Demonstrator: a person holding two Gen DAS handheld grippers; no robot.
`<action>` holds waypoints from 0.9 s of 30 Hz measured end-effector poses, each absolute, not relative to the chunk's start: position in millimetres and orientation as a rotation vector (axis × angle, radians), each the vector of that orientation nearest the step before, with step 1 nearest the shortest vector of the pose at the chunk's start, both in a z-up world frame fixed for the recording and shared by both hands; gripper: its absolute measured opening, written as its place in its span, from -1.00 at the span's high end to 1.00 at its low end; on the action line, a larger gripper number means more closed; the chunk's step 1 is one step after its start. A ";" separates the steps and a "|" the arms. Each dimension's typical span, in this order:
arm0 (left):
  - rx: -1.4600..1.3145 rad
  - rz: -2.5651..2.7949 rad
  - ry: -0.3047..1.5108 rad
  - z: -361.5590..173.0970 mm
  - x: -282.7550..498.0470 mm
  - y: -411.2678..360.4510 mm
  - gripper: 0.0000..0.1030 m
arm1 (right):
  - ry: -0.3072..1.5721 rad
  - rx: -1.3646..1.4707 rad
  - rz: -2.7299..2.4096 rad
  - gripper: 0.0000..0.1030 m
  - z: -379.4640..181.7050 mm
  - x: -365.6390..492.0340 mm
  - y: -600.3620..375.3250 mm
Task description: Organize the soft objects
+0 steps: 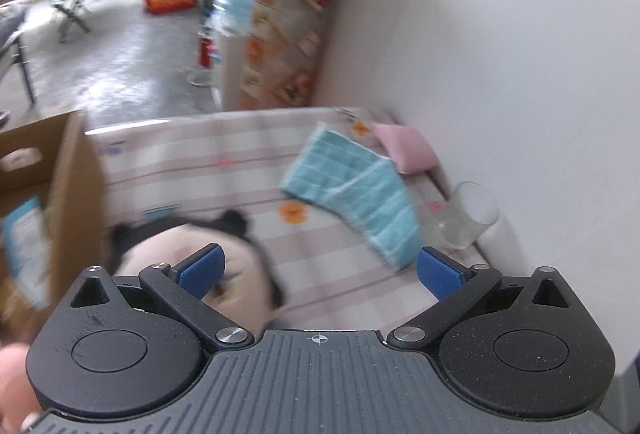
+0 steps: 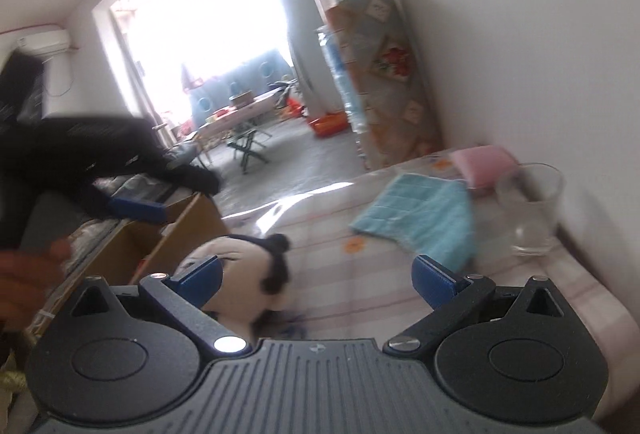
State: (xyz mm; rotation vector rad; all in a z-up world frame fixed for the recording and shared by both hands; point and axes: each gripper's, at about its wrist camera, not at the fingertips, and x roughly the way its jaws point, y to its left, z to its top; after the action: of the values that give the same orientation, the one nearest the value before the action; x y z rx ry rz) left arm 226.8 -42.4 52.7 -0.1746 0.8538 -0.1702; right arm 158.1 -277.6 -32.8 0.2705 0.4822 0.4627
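Plush toy (image 1: 192, 254) lies on the striped table (image 1: 200, 162) just past the left gripper (image 1: 318, 268), whose jaws gape wide and empty; the cardboard box (image 1: 60, 170) stands beside it. From the right wrist, the right gripper (image 2: 318, 274) is equally wide, holding nothing. Blue cloth (image 2: 420, 222) lies near a glass (image 2: 532, 210); a careless sweep could topple it.

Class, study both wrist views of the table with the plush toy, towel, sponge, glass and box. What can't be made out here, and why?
- Plush toy: blurred in both views, its lower part hidden behind the gripper.
- Box: cut off by the left edge in the left view; contents unreadable, blurred.
- Towel: motion blur; fold unclear.
- Glass: contents unclear.
- Sponge: partly behind the towel.
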 end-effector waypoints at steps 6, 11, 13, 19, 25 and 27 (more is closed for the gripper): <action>-0.085 -0.256 0.941 22.1 299.0 -105.6 -0.99 | 0.467 0.297 0.418 -0.99 -49.7 162.1 -310.8; 0.051 -0.277 0.992 -13.7 355.6 -144.9 -0.99 | 0.479 0.353 0.412 -0.99 -66.8 171.7 -327.9; 0.077 -0.247 1.013 -30.9 378.7 -153.1 -0.99 | 0.482 0.371 0.410 -0.99 -72.0 174.2 -332.6; 0.124 -0.157 1.091 -73.7 429.3 -163.2 -0.99 | 0.492 0.418 0.424 -0.99 -84.4 187.8 -340.8; 0.051 -0.125 1.158 -102.4 458.3 -158.1 -0.95 | 0.474 0.452 0.423 -0.99 -88.3 189.6 -350.3; 0.032 -0.118 1.156 -101.1 458.6 -156.0 -0.71 | 0.470 0.468 0.418 -0.99 -88.4 189.4 -354.8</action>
State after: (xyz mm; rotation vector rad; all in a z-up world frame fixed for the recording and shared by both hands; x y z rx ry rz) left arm 458.6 -156.0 -101.1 0.0319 1.1556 -0.1179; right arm 189.4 -354.8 -88.4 0.4677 0.4700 0.4184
